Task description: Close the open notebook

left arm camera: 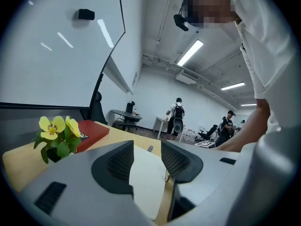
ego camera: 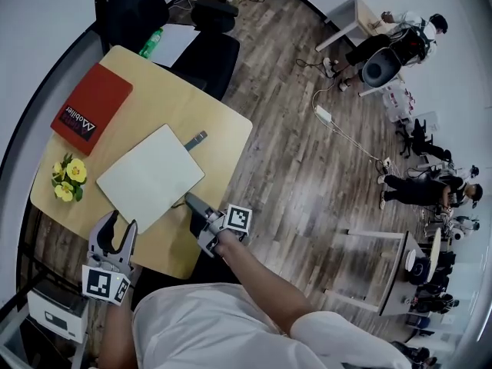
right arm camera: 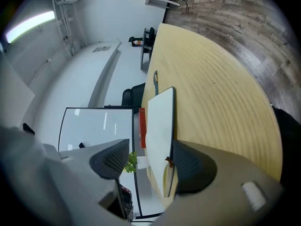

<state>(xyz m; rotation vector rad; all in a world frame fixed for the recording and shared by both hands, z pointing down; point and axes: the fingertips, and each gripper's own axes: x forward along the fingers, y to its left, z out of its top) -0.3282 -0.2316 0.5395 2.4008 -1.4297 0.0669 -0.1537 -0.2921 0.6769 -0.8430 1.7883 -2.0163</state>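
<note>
The notebook (ego camera: 150,177) lies flat on the round wooden table (ego camera: 219,121), showing one white face with a dark edge. In the right gripper view the notebook (right arm camera: 160,124) reaches toward my jaws, and a small brown ribbon end sticks out at its near corner. My right gripper (ego camera: 197,209) is open just off the notebook's near right corner, holding nothing. My left gripper (ego camera: 115,238) is open too, at the table's near edge, left of the notebook. In the left gripper view the notebook (left arm camera: 146,185) shows through the gap between the jaws.
A red book (ego camera: 91,108) lies at the table's far left, with yellow flowers (ego camera: 68,180) beside it. A grey pen-like thing (ego camera: 196,139) rests by the notebook's far corner. A black chair (ego camera: 206,56) and a green bottle (ego camera: 151,43) stand behind the table. People and desks are far off.
</note>
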